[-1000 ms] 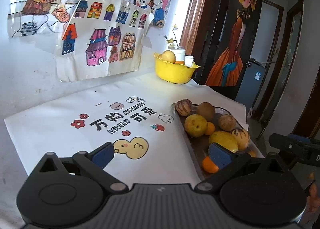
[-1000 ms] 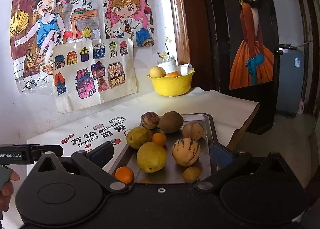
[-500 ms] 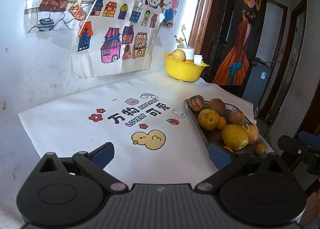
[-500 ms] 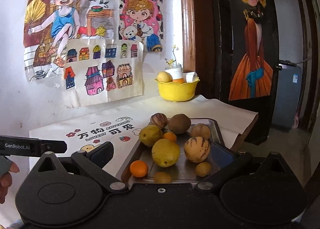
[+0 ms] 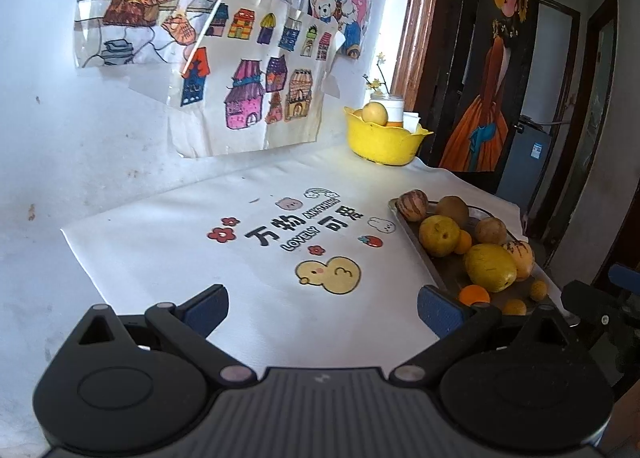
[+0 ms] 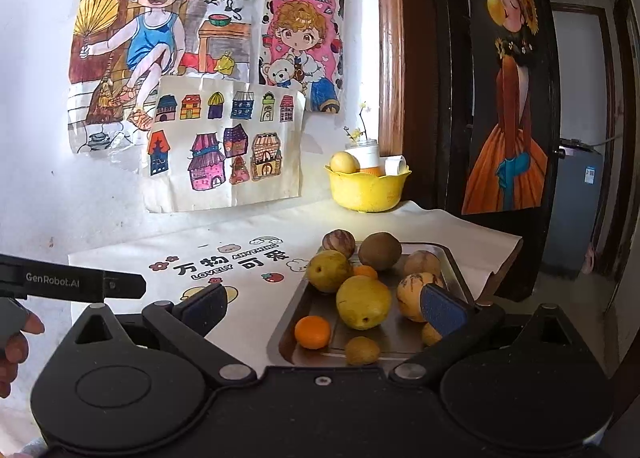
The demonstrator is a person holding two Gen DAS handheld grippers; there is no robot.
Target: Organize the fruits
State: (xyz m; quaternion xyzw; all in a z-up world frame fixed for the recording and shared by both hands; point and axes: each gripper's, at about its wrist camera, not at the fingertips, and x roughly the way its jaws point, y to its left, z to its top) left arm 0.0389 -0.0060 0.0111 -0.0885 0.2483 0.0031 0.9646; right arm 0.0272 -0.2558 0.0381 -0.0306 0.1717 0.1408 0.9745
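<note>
A metal tray [image 6: 452,262] on the white cloth holds several fruits: a large yellow one [image 6: 363,302], a small orange [image 6: 313,332], striped ones and a brown one [image 6: 379,251]. The tray also shows in the left wrist view [image 5: 416,238] at the right. A yellow bowl [image 6: 368,190] with a pale fruit stands at the back by the wall. My right gripper [image 6: 324,308] is open and empty, just short of the tray's near edge. My left gripper [image 5: 322,308] is open and empty over the cloth, left of the tray.
The printed white cloth [image 5: 200,242] covers the table. Drawings hang on the wall [image 6: 224,146] behind. A dark door with a painting [image 6: 508,98] stands at the right, beyond the table's edge. The left gripper's body [image 6: 72,282] shows at the left of the right wrist view.
Both grippers have drawn back and lifted a little from the tray; the fruits look smaller and farther. Both stay open. Nothing on the tray has moved.
</note>
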